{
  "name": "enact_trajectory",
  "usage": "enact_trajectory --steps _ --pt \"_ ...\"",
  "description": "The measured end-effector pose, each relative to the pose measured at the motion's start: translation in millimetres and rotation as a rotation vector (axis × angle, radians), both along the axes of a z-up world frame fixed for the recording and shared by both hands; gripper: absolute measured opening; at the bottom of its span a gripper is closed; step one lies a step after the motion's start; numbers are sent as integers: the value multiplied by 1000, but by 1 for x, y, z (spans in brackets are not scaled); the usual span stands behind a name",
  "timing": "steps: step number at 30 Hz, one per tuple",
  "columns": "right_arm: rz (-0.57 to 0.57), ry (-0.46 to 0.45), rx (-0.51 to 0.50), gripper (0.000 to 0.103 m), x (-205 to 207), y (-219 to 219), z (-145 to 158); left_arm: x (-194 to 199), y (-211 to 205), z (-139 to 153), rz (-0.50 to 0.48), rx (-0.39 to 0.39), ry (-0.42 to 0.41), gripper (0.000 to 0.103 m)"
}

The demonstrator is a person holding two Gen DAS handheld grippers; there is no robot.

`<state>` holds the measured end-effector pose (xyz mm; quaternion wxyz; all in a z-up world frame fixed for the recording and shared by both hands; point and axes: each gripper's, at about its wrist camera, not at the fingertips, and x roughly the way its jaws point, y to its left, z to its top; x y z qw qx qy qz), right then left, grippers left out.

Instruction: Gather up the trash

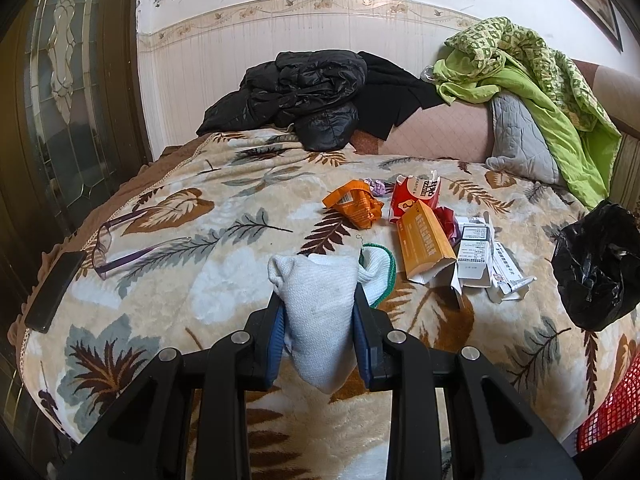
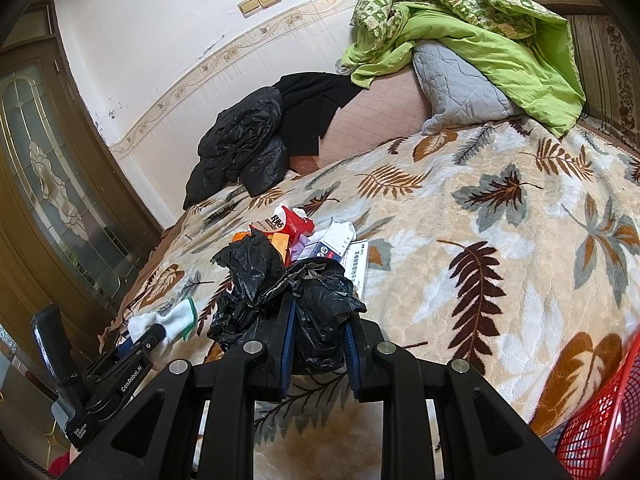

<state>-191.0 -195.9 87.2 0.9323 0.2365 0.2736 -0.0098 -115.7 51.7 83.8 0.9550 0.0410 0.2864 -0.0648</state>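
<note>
Trash point(image 1: 424, 236) sits mid-bed, between your grippers. Left gripper point(image 1: 320, 316) fingers clamped on white glove point(image 1: 316, 296); right gripper point(image 2: 318, 334) fingers clamped on black bag point(image 2: 280, 280). Spread bag mouth first, then feed boxes in.

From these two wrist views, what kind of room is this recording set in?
Most likely a bedroom: a bed under a leaf-print blanket, a grey pillow with a green quilt at its head, and a glass-panelled wooden door alongside.
</note>
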Motion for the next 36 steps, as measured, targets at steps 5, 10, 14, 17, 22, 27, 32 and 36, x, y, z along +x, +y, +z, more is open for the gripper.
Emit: enact_trajectory --steps 5,10,14,17,22,27,32,36 --pt "-1 -1 0 23 0 0 0 1 1 1 0 -1 1 29" --pt "-1 -1 1 23 0 0 0 1 2 1 0 -1 1 29" --pt "-1 -1 1 23 0 0 1 1 2 1 0 -1 1 29" --pt "-1 0 1 23 0 0 1 2 2 1 1 -2 2 29" --pt "-2 0 1 23 0 0 1 2 2 1 0 -2 3 29" --pt "-3 0 1 23 0 0 1 1 2 1 -5 -9 4 29" --pt "-43 -2 42 23 -10 -21 1 -11 -12 1 -87 -60 -2 29" --pt "-106 -25 46 23 -38 -48 11 -29 -43 7 -215 -77 6 29"
